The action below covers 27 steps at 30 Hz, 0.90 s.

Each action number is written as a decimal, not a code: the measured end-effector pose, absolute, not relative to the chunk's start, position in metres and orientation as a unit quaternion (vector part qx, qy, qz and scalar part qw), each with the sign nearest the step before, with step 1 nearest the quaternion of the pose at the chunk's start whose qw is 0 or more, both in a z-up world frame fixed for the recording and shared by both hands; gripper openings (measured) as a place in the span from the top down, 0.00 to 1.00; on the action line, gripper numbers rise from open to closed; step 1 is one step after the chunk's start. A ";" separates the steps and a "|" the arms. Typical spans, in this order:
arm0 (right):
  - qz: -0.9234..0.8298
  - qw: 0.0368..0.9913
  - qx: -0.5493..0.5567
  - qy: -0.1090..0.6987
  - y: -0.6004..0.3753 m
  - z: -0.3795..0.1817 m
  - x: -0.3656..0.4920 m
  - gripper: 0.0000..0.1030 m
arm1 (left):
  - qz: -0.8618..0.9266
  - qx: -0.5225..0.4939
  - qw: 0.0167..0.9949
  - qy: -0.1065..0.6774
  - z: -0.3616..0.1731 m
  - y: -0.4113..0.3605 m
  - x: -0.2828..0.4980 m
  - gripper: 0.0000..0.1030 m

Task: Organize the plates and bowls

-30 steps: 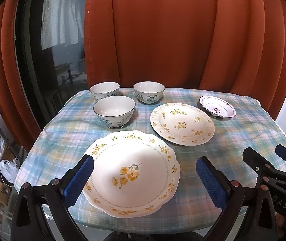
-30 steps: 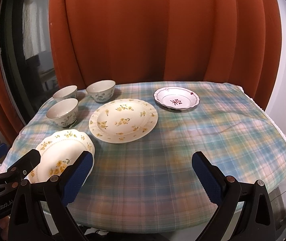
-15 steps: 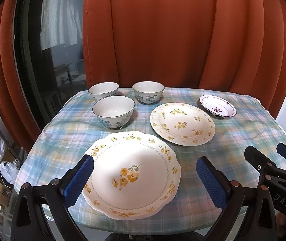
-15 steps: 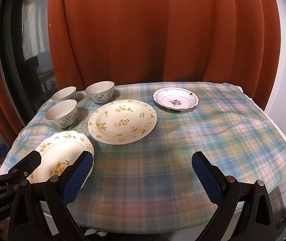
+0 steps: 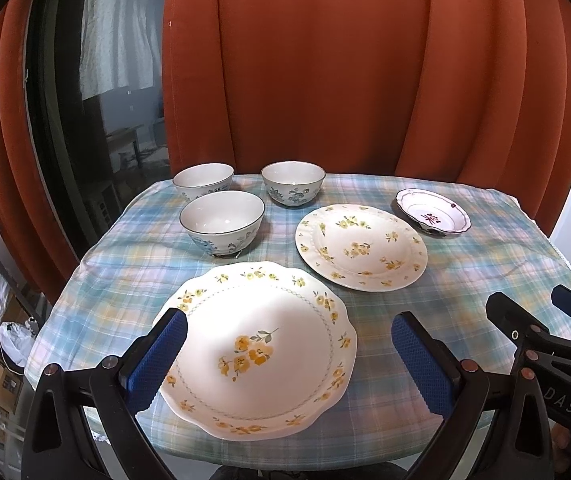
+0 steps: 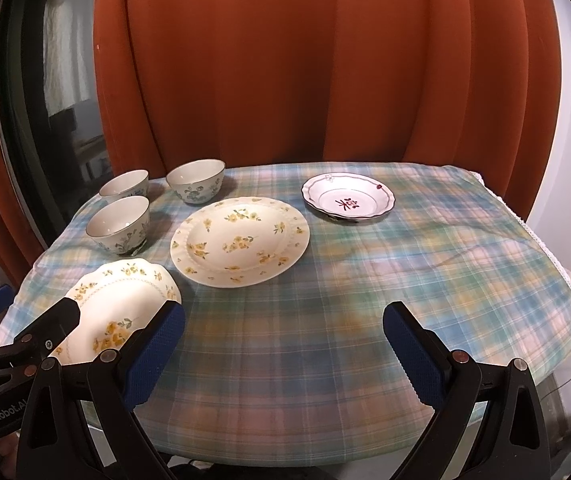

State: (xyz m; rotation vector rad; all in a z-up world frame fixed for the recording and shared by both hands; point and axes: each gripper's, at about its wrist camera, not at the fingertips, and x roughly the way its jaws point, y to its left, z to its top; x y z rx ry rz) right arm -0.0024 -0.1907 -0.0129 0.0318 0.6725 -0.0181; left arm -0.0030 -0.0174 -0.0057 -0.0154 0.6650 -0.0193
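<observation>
Three bowls (image 5: 221,218) sit empty upper left of the left view; scalloped plate (image 5: 259,350) lower centre, round plate (image 5: 361,246) and small dish (image 5: 432,216) also empty. Left gripper (image 5: 285,356) and right gripper (image 6: 283,344) both spread wide, holding nothing.

Tablecloth (image 6: 365,280): we see pastel plaid, blue, green and pink, draped over the table's edges.
Curtain (image 6: 305,60): rust-orange folds behind the tablecloth.
Window (image 5: 97,80): dark glass, left of the curtain.
Bags (image 5: 9,340): we spot clutter below the tablecloth's left edge.

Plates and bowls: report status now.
Left gripper and right gripper open, empty. Three plates, three bowls unstacked on tablecloth. Nothing blocking.
</observation>
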 end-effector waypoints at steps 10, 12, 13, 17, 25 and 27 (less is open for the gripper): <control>-0.008 0.944 0.015 0.330 -0.192 -0.014 -0.002 0.03 | -0.010 -0.007 0.945 0.326 -0.005 -0.016 -0.003 0.00; -0.008 0.944 0.016 0.329 -0.191 -0.014 -0.003 0.03 | -0.011 -0.007 0.945 0.326 -0.005 -0.016 -0.004 0.00; -0.008 0.944 0.016 0.329 -0.192 -0.014 -0.002 0.03 | -0.011 -0.007 0.945 0.326 -0.005 -0.016 -0.003 0.00; -0.006 0.944 0.017 0.330 -0.194 -0.015 -0.002 0.03 | -0.010 -0.007 0.945 0.326 -0.006 -0.017 -0.004 0.00; 0.004 0.940 0.010 0.340 -0.189 -0.019 0.004 0.03 | 0.007 -0.006 0.940 0.341 -0.011 -0.010 -0.003 0.00; 0.006 0.938 0.012 0.348 -0.187 -0.021 0.006 0.03 | 0.008 -0.006 0.936 0.353 -0.014 -0.007 -0.002 0.00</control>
